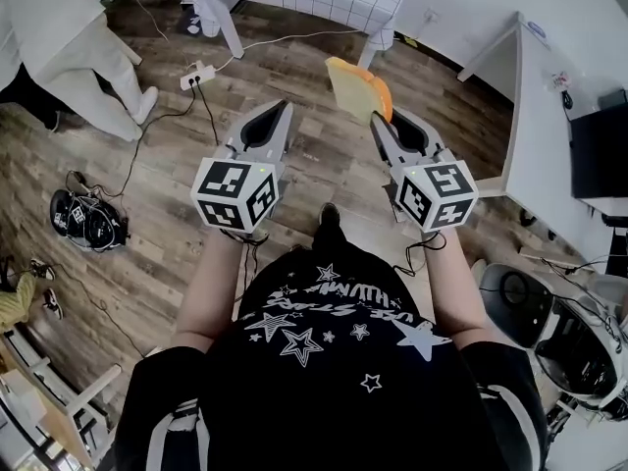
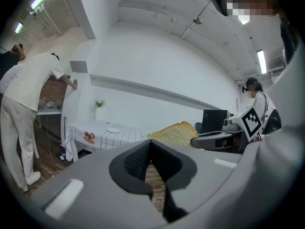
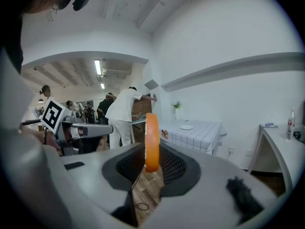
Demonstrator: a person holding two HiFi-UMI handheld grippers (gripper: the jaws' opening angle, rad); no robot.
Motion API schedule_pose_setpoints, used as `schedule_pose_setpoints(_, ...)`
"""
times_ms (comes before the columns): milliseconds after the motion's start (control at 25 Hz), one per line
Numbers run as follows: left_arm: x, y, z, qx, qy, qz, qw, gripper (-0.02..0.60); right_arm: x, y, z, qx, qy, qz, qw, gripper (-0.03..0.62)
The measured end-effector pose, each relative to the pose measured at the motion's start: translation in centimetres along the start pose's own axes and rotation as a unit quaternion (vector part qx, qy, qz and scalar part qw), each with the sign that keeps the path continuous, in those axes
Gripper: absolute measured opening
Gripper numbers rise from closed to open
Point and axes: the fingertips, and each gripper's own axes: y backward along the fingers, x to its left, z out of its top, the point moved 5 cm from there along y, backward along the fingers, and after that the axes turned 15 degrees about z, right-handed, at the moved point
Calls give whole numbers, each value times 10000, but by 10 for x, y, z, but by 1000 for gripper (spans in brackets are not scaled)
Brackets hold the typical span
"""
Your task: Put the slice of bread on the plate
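The left hand-held gripper (image 1: 277, 116) hangs over the floor (image 1: 167, 204), jaws together and empty. Just right of it, the bread (image 1: 358, 88) stands on edge, pinched by the right hand-held gripper (image 1: 392, 124), well apart from the plate (image 3: 187, 127) on the counter (image 3: 202, 133).

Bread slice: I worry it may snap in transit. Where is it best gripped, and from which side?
Its near edge, from the person's side, jaws pressing the two flat faces: the bread slice stands upright, edge-on, thin and broad, as the right gripper holds it.

Head camera steeply downward; two low forward cameras, shared checked table (image 2: 128, 135)
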Motion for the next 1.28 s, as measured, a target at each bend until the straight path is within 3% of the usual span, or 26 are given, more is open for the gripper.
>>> schedule_pose_setpoints(640, 7, 14, -8, -24, -27, 106, 9999, 8, 12, 4, -7, -79, 76, -4, 9999, 95)
schedule_pose_setpoints(1280, 1, -64, 15, -97, -192, 480, 9986, 8, -92, -23, 12, -354, -211, 120, 9991, 95)
